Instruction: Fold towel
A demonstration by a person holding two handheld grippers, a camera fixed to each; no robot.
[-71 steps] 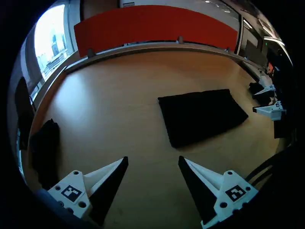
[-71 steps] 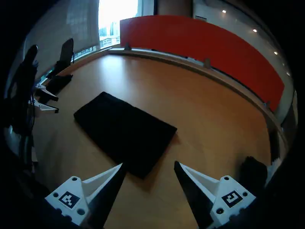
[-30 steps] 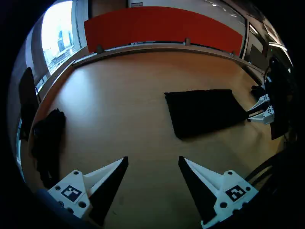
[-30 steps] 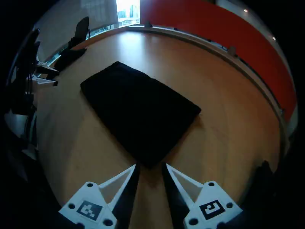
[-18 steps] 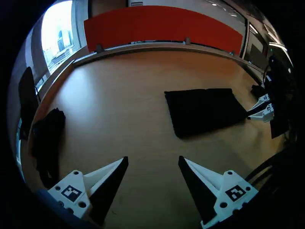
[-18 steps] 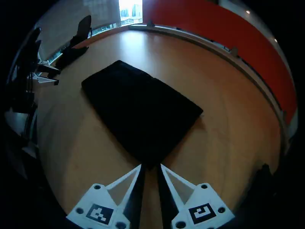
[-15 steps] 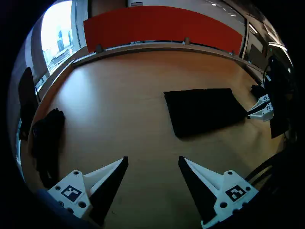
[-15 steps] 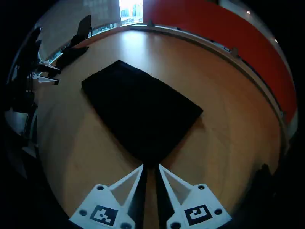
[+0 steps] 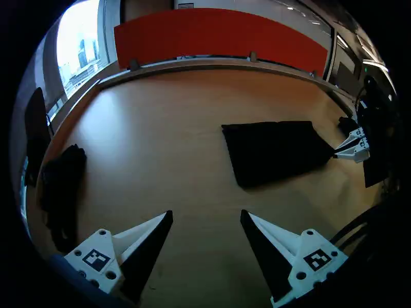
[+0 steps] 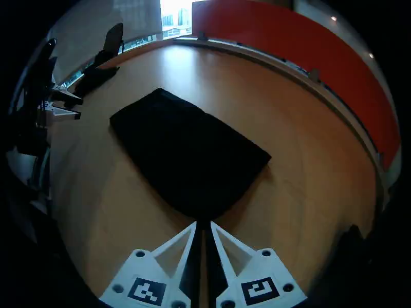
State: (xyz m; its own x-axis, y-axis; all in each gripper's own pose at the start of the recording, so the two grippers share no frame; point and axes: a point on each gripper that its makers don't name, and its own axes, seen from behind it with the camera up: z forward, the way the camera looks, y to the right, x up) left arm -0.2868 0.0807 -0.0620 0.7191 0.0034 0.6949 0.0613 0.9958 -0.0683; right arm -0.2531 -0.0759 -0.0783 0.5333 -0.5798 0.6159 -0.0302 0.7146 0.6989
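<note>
Wood tabletop (image 9: 154, 143), red partition panel (image 9: 221, 33), window (image 9: 77, 46). Right gripper (image 10: 204, 225) clenched on corner of flat black cloth towel (image 10: 190, 154); left gripper (image 9: 205, 213) released. Square coded tags (image 9: 96, 258) on both.

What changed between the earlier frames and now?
The right gripper moved in to the near corner of the black towel, and its fingers closed from wide open onto that corner. The left gripper stayed open and away from the towel, which still lies flat on the table.
</note>
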